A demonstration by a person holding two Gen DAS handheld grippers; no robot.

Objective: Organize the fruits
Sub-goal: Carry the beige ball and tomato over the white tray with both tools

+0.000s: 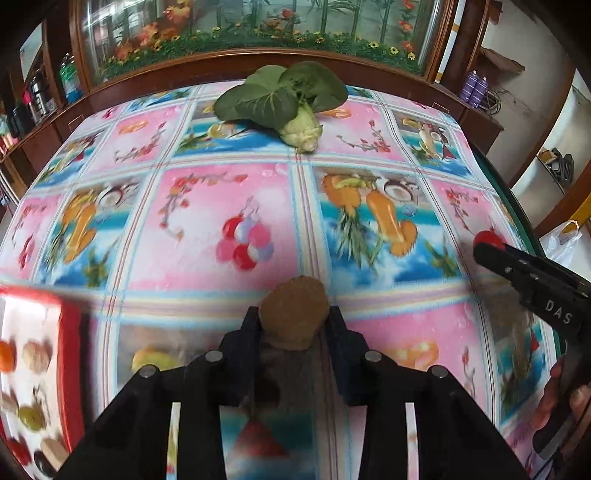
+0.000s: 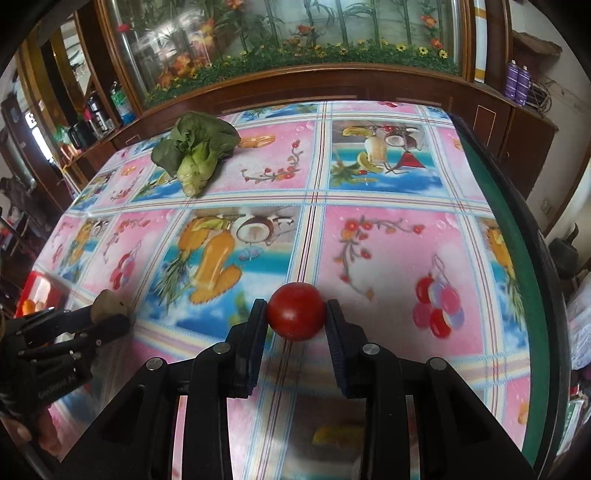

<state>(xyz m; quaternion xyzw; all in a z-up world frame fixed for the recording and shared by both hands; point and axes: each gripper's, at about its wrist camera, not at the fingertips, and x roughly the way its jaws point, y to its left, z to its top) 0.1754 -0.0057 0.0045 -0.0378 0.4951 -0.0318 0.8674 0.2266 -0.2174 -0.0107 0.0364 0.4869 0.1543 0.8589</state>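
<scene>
We see the greens lying on the table at its far edge, in front of the cabinet. Nearer us, the left gripper holds a kiwi between its fingers above the cloth, with the box at its left near the table's left edge. To its right, the right gripper holds a tomato over the table, well short of the greens.

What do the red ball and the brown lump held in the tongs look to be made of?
Red ball: smooth and glossy with a soft highlight, likely a real tomato or a plastic model; the look leaves it open. Brown lump: matte, finely grainy tan skin, potato-like or kiwi-like; motion blur prevents certainty.
</scene>
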